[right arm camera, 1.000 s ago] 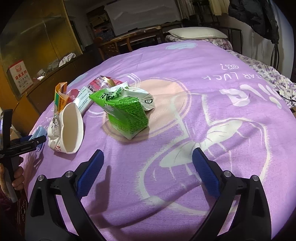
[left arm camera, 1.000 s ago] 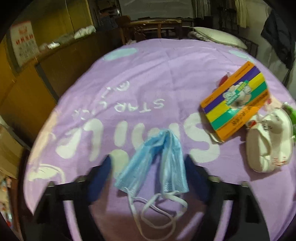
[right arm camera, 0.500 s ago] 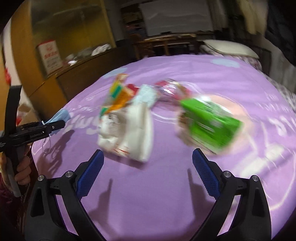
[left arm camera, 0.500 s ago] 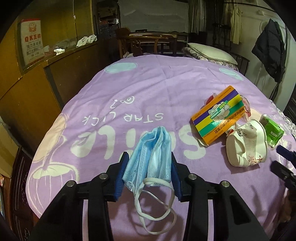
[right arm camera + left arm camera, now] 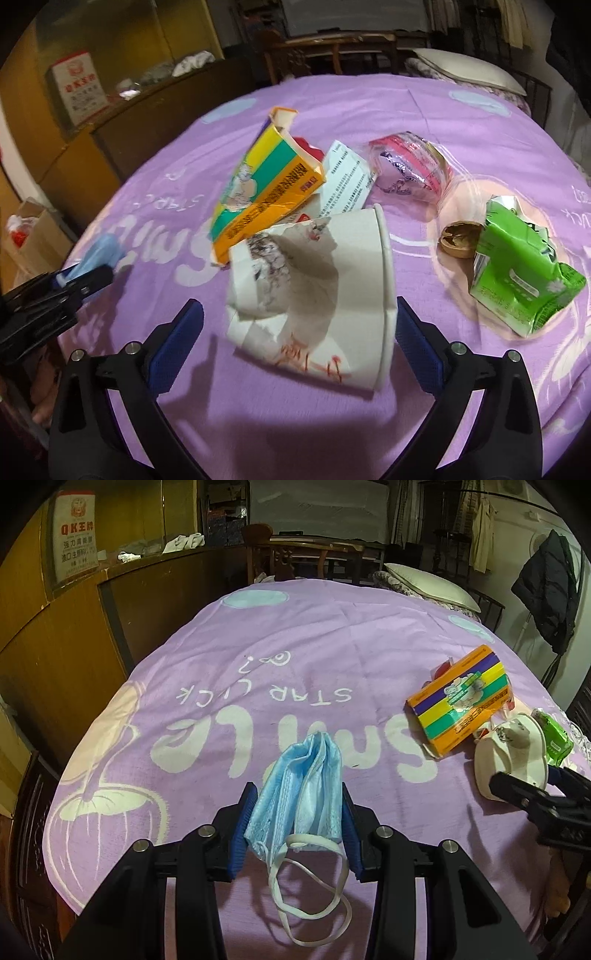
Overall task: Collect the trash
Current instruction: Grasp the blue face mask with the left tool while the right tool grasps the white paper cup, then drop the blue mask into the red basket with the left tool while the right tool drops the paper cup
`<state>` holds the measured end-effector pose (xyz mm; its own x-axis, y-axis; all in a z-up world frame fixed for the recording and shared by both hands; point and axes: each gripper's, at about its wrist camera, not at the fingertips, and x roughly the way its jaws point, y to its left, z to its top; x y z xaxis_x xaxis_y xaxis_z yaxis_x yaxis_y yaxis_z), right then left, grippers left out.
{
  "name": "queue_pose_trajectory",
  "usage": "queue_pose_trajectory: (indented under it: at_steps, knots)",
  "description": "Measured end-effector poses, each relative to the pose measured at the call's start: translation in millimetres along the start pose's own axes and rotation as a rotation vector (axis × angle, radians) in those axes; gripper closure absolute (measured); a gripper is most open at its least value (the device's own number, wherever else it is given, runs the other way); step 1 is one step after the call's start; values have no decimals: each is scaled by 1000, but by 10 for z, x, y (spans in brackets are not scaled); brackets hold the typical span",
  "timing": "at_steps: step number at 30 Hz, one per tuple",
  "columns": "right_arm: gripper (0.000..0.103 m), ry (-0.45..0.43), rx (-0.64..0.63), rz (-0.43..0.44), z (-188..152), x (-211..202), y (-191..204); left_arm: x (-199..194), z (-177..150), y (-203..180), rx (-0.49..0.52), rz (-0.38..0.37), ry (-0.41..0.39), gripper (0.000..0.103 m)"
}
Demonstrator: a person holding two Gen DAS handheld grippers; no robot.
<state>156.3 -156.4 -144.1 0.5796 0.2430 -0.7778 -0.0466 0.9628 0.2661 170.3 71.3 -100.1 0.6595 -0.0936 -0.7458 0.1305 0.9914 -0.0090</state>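
Left tool point(image 5: 295, 827) is now gripping the blue face mask point(image 5: 303, 794), pinched a second ago; right tool point(image 5: 295, 343), wide open and empty, is closing in on the crushed paper cup point(image 5: 314, 291).

Blanket point(image 5: 332, 646): lilac, white lettering. Mask point(image 5: 303, 786): light blue, white loops. Box point(image 5: 258, 184): orange with yellow, green, purple stripes. Paper cup point(image 5: 317, 295): white, chicken print. Carton point(image 5: 517, 273): green. Wrapper point(image 5: 410, 170): pink and silver.

Dim, warm indoor light leaves the room's background dark. Fisheye curvature bends the edges, with black vignetted corners. The right wrist view is slightly motion-blurred.
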Motion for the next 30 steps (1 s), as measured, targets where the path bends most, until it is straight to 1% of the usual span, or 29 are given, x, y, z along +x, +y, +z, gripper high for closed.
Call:
queue_pose_trajectory:
  at_steps: [1, 2, 3, 4, 5, 8, 10, 15, 21, 25, 30]
  knots:
    - [7, 4, -3, -11, 5, 20, 11, -2, -13, 7, 0, -1, 2, 61]
    - [14, 7, -11, -20, -4, 36, 22, -5, -18, 11, 0, -3, 3, 60]
    - [16, 4, -20, -17, -14, 23, 28, -18, -24, 16, 0, -4, 4, 61]
    - [17, -6, -25, -9, -25, -11, 20, -31, -24, 18, 0, -4, 3, 60]
    - [17, -43, -25, -1, -38, -112, 24, -72, -26, 24, -1, -7, -1, 60]
    - [17, -105, -40, 11, -29, -346, 24, -192, -8, 37, -6, -19, -19, 61]
    - [17, -131, -42, 25, -11, -492, 21, -309, 9, 32, -9, -22, -39, 60]
    - [17, -192, -41, 63, -5, -850, 71, -701, 36, 26, -15, -32, -98, 60]
    - [16, -258, -64, 110, -83, -1263, 171, -1220, -17, 28, 4, 2, -162, 60]
    - [16, -297, -64, 164, -165, -1567, 208, -1571, -112, 67, 3, 22, -197, 60]
    - [16, -346, -81, 222, -286, -1939, 317, -2082, -307, 146, 5, 54, -251, 60]
